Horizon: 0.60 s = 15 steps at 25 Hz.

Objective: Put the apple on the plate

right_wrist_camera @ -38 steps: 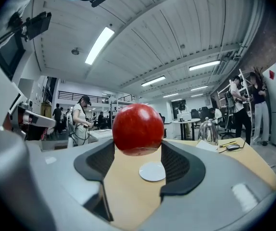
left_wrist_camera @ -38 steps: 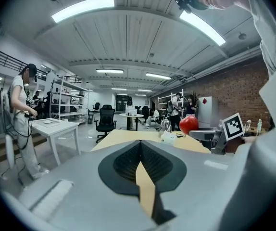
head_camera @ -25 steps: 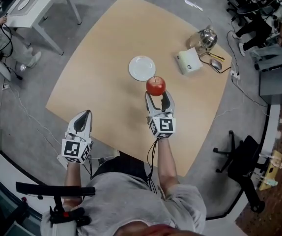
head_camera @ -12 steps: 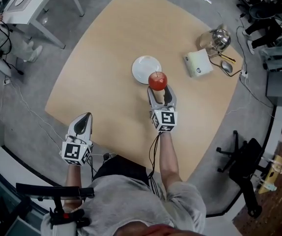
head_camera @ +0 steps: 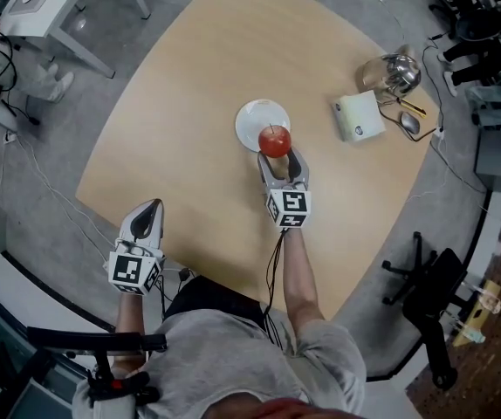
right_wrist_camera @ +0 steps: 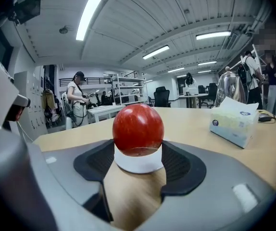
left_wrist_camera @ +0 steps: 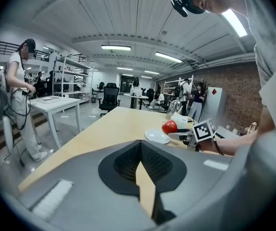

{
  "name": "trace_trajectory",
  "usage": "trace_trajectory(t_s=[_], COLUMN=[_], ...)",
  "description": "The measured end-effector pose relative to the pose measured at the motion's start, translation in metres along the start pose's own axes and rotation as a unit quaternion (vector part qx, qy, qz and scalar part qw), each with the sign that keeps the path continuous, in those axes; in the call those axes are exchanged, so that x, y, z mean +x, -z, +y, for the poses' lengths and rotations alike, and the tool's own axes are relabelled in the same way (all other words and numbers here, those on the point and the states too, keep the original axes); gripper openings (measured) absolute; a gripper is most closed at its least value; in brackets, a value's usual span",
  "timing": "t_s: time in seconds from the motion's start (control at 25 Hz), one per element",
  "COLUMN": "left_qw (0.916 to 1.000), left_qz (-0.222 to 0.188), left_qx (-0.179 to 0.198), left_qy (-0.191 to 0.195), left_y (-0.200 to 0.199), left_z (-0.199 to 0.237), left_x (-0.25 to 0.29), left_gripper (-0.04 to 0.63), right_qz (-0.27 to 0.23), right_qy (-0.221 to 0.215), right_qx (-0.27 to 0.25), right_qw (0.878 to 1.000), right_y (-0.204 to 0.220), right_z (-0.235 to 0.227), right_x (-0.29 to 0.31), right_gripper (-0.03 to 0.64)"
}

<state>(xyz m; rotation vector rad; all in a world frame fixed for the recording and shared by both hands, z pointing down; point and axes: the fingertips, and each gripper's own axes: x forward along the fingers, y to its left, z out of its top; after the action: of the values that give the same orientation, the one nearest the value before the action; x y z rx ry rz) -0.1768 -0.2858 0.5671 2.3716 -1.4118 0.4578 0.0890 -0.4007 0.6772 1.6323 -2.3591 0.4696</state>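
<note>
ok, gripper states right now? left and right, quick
Left gripper: closed, jaws together, nothing between them.
Right gripper: closed on the apple, at the edge of the plate.

Head view overhead; gripper views low, likely sharing plate (head_camera: 252, 116).

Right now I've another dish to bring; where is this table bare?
The left half of the table is bare, from the plate out to the edge by the left gripper. Bare too: the near strip right of the right gripper, which holds the apple. The far right corner is crowded with tissue box and kettle.
</note>
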Motion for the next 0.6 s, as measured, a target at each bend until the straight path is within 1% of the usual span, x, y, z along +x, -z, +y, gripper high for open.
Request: trace_trajectory(t_s=[0.24,0.32,0.6], left_qw=[0.9999,0.9999,0.9999], left_qz=[0.007,0.008,0.01], left_qx=[-0.006,-0.006,-0.014], left_qy=[0.006,0.008,0.003], left_y=[0.004,0.006,0.01], left_z=[0.0,-0.002,0.003], left_x=[0.012,0.015,0.017], left_gripper=[0.02,0.02,0.02], right_qz=[0.025,0.029,0.031], right_qy=[0.001,0.005,0.006], right_qx=[0.0,-0.001,-0.003], right_qw=[1.0,1.0,0.999], right_y=[0.015,0.019,0.021], right_z=[-0.002,-0.004,-0.003], right_x=[0.012,0.014,0.018], right_gripper=[0.31,0.29,0.29])
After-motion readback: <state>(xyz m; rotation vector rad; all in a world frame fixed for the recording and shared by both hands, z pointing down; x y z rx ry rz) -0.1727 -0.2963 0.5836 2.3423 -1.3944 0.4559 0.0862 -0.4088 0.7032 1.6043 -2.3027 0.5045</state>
